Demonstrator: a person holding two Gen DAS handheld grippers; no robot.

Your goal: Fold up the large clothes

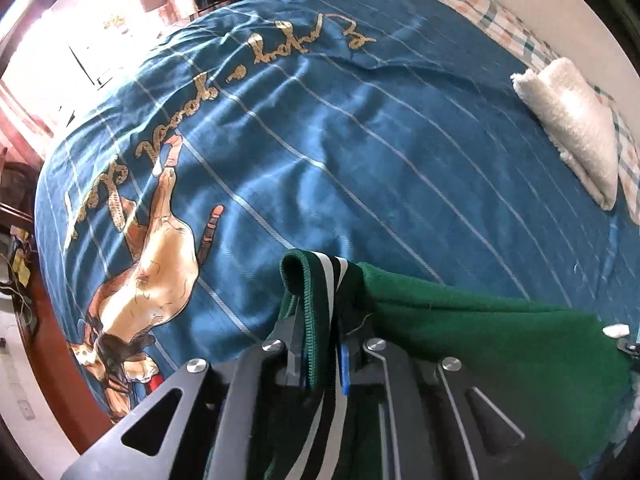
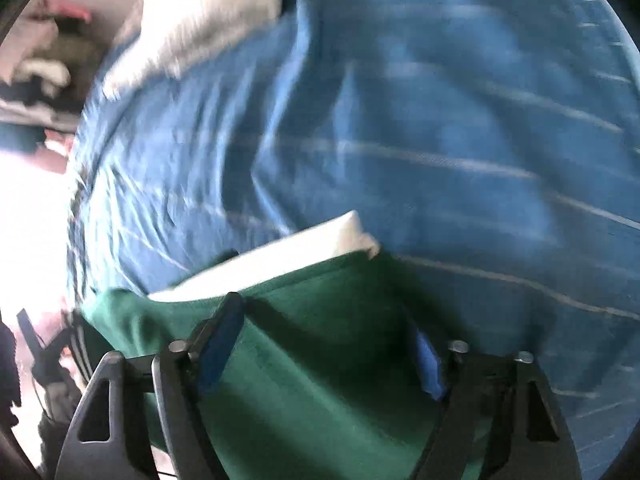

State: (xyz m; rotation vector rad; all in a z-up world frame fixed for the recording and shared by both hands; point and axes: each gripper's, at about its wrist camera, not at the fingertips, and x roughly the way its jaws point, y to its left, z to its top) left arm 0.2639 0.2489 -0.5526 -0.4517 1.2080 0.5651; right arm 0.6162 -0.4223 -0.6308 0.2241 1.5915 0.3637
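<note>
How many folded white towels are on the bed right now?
1: a folded white towel lies at the blue bedspread's far right edge by the plaid pillows. Others may sit outside the frame.

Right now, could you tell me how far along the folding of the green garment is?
Early stage. Done: a white folded towel already lies on the blue bedspread. In hand: the left gripper is shut on the striped edge of the green garment; the right gripper stands open with the cloth between its fingers. Left: no neat fold shows yet, so the folding remains.
</note>
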